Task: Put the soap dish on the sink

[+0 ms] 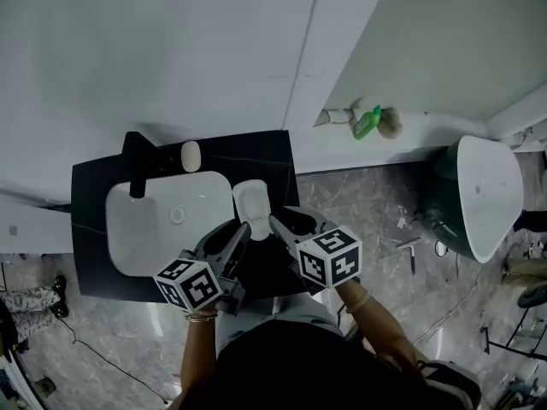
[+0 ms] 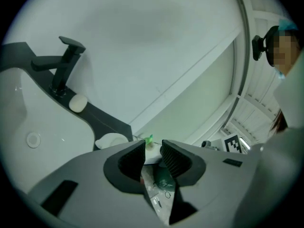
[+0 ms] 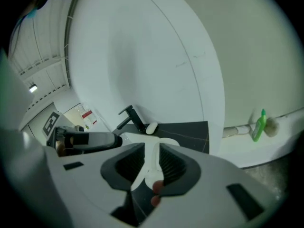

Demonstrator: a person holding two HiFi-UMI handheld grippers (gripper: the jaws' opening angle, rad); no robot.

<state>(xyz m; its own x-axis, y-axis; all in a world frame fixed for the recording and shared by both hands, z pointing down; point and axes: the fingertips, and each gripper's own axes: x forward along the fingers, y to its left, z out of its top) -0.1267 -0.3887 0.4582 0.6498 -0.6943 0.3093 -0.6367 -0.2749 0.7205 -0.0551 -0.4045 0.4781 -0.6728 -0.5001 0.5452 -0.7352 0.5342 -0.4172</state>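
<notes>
The white soap dish (image 1: 251, 196) hangs over the right part of the dark countertop (image 1: 94, 186), beside the white basin (image 1: 162, 229). My right gripper (image 1: 275, 223) is shut on the dish's near rim. In the right gripper view the dish (image 3: 153, 163) stands edge-on between the pads of the right gripper (image 3: 152, 151). My left gripper (image 1: 242, 229) sits just left of it, its jaws a narrow gap apart with nothing between them. In the left gripper view the dish (image 2: 111, 140) shows left of the left gripper (image 2: 153, 148).
A black faucet (image 1: 137, 165) stands at the back of the basin, with a pale soap bar (image 1: 191, 155) beside it. A green bottle (image 1: 368, 122) lies on the wall ledge to the right. A white bowl-shaped fixture (image 1: 483, 195) stands on the floor at far right.
</notes>
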